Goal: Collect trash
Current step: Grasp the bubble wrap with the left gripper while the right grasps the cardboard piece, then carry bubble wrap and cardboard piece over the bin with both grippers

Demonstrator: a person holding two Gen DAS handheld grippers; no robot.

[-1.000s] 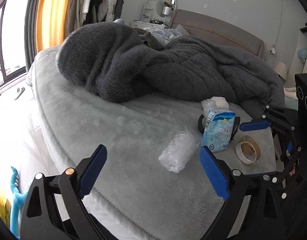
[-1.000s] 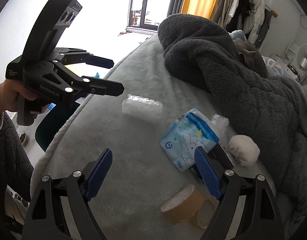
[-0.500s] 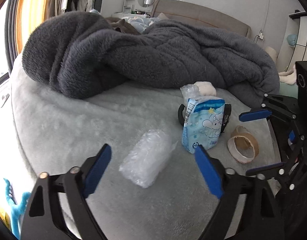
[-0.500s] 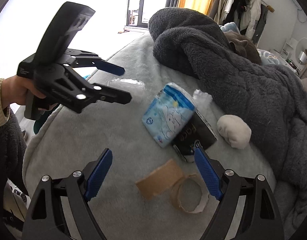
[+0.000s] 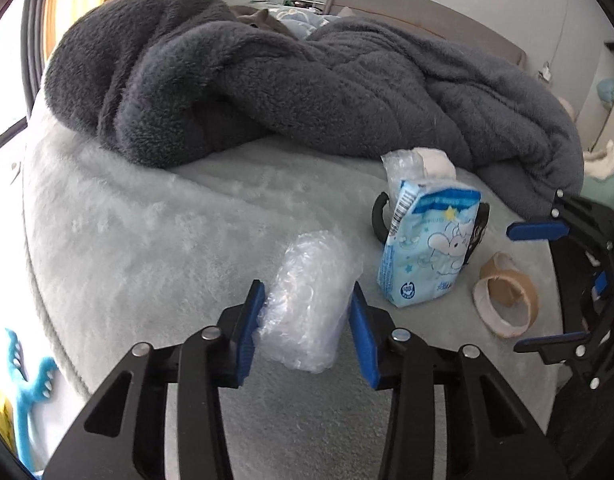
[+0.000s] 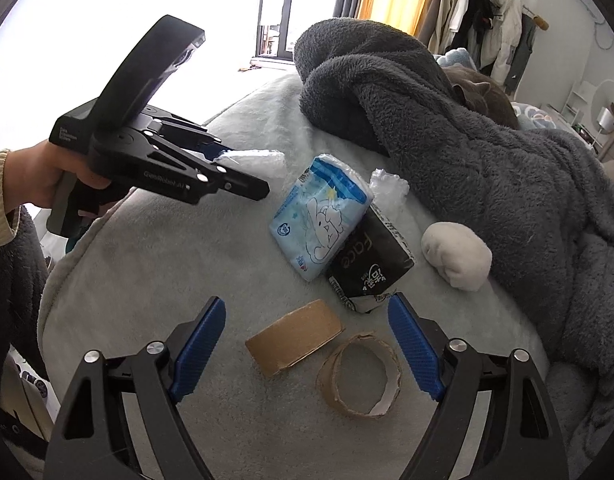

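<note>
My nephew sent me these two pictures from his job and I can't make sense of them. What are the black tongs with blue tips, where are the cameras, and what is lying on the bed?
There is no robot here. A person holds a handheld claw in each hand, and a wide-angle camera on each looks along its fingers.

In the left view, the left claw has closed on a bubble wrap wad. In the right view, the right claw is open, holding nothing, above a cardboard piece and a tape ring.

Also on the bed: a blue tissue pack, a black pack, a white wad and a grey blanket.
</note>
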